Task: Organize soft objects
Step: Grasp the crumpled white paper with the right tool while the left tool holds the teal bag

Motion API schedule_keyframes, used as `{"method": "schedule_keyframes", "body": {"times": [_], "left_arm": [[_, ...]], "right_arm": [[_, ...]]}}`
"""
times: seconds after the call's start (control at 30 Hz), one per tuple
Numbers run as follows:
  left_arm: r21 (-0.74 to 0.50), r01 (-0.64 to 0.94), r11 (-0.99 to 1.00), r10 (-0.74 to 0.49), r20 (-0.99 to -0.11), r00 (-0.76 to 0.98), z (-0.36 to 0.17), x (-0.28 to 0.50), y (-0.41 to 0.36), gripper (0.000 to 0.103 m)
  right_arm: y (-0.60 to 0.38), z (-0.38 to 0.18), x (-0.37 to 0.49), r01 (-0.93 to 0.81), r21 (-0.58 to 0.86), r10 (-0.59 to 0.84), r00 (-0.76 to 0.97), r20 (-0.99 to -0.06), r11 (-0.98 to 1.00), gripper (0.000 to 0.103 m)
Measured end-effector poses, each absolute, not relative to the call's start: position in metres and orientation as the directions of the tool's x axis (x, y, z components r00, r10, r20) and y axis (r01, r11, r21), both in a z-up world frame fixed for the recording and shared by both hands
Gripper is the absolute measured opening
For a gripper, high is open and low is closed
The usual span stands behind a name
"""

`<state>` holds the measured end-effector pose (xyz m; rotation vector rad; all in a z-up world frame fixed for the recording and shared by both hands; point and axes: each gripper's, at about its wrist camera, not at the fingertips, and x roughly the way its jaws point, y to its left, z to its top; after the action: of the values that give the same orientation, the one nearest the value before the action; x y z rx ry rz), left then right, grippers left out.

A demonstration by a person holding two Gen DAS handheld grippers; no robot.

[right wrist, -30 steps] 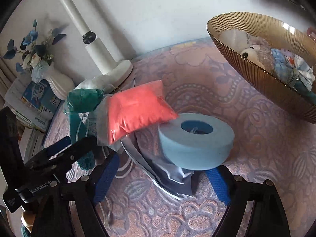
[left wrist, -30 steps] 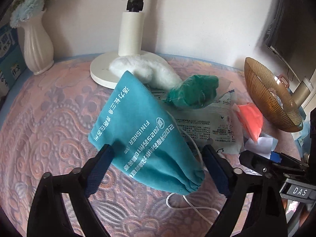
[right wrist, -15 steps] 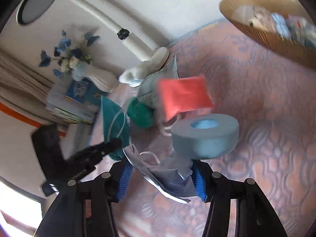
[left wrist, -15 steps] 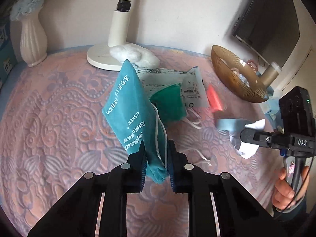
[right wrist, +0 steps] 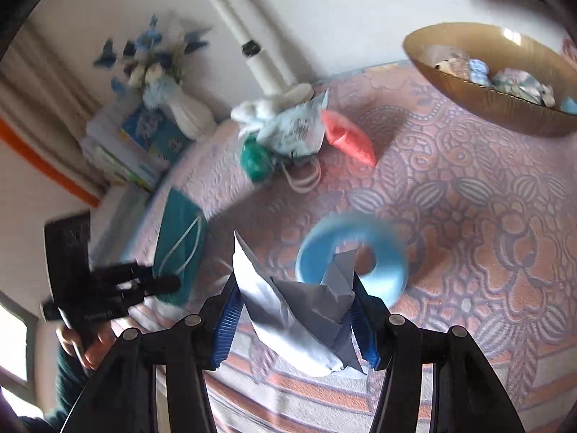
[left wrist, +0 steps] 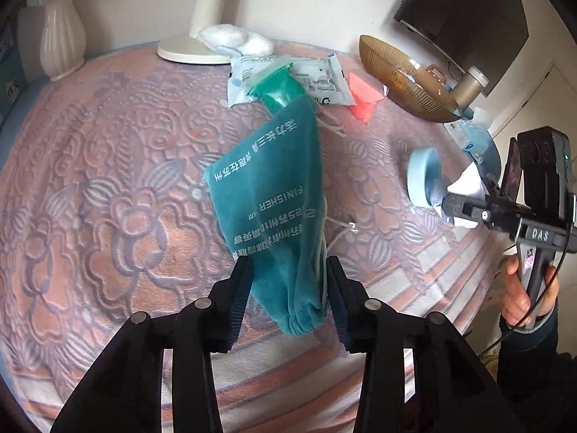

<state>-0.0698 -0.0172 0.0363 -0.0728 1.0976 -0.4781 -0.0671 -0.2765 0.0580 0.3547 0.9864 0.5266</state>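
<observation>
The left claw (left wrist: 288,296) is clamped on the lower end of a teal pouch (left wrist: 274,195), which hangs tilted above the worktop (left wrist: 108,187) with its white cord (left wrist: 339,231) trailing beside it. The right claw (right wrist: 294,314) is clamped on a crumpled white wrapper (right wrist: 288,303), held above the worktop (right wrist: 487,216); a blue foam ring (right wrist: 353,256), blurred, sits just behind the wrapper, and whether it touches it cannot be told.

Going left to right along the back of the worktop in the left wrist view: a white vase (left wrist: 61,43) stands at the far left edge, then a lamp base (left wrist: 191,48) with a white fluffy piece (left wrist: 234,38) lying against it. Next comes a printed plastic packet (left wrist: 317,75) with a green bundle (left wrist: 277,86) resting on it, then a small red bag (left wrist: 364,97) just beside the packet. At the far right stands a ribbed amber bowl (left wrist: 407,79).

The right wrist view looks into the bowl (right wrist: 479,97): it holds several soft things in white and pale blue, too blurred to name. The vase (right wrist: 191,115) there carries blue and white flowers (right wrist: 151,57), and a stack of books (right wrist: 130,144) lies beside it.

The worktop is covered with a pink and lilac embossed floral cloth. A plain white wall runs behind, and a dark screen (left wrist: 465,11) hangs at upper right.
</observation>
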Motion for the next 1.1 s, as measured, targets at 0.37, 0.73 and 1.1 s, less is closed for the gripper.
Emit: {"method": "schedule_keyframes", "body": {"times": [0.37, 0.73, 1.1], "left_arm": [[-0.198, 0.249, 0.948, -0.295, -0.840, 0.456, 0.027, -0.051, -0.042, 0.080], [-0.025, 0.302, 0.953, -0.183, -0.841, 0.510, 0.023, -0.065, -0.067, 0.038], [-0.114, 0.276, 0.954, -0.254, -0.793, 0.553, 0.046, -0.081, -0.047, 0.022]], "right_arm": [[-0.292, 0.038, -0.090, -0.282, 0.368, 0.463, 0.477, -0.747, 0.886, 0.079], [-0.282, 0.026, -0.107, -0.291, 0.374, 0.472, 0.463, -0.750, 0.880, 0.087], [-0.226, 0.026, -0.112, -0.411, 0.176, 0.373, 0.466, -0.802, 0.894, 0.087]]}}
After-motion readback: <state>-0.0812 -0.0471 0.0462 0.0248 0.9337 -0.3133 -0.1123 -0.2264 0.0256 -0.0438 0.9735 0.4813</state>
